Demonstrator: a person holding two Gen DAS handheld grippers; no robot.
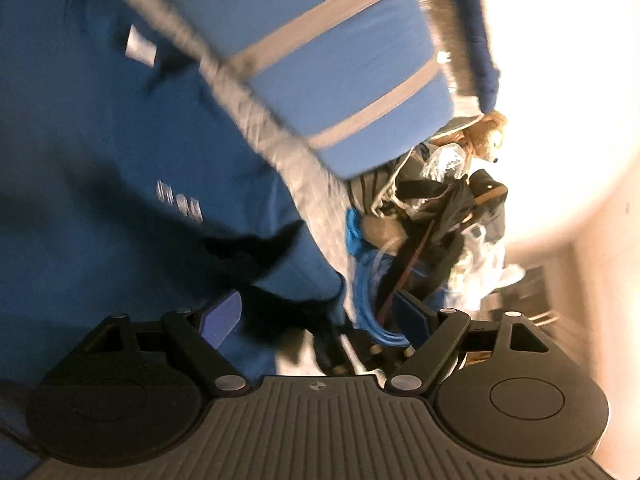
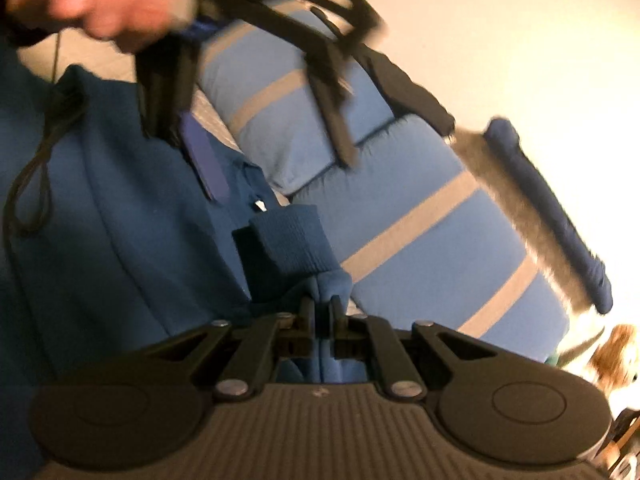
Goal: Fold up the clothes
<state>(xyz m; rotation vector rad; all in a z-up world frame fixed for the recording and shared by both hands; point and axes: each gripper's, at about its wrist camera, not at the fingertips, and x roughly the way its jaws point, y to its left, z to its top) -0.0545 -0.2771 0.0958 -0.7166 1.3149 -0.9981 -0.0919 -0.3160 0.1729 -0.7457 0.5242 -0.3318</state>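
Observation:
A dark blue sweatshirt [image 1: 100, 140] with small white lettering lies spread across the left of the left wrist view. My left gripper [image 1: 320, 320] stands open over its right edge, with nothing pressed between its blue pads [image 1: 224, 320]. In the right wrist view my right gripper [image 2: 322, 306] is shut on the sweatshirt's sleeve, just below the ribbed cuff [image 2: 288, 240]. The sweatshirt's body [image 2: 112, 208] fills the left side there. Above it a hand [image 2: 100, 4] holds the left gripper [image 2: 280, 176], jaws wide apart, one blue pad [image 2: 204, 160] showing.
Light blue pillows with grey stripes [image 2: 420, 240] lie beside the sweatshirt, also at the top of the left wrist view as pillows [image 1: 320, 60]. A dark blue fur-edged blanket [image 2: 552, 208] sits behind them. A plush toy [image 1: 488, 136] and a heap of bags [image 1: 440, 216] crowd the right.

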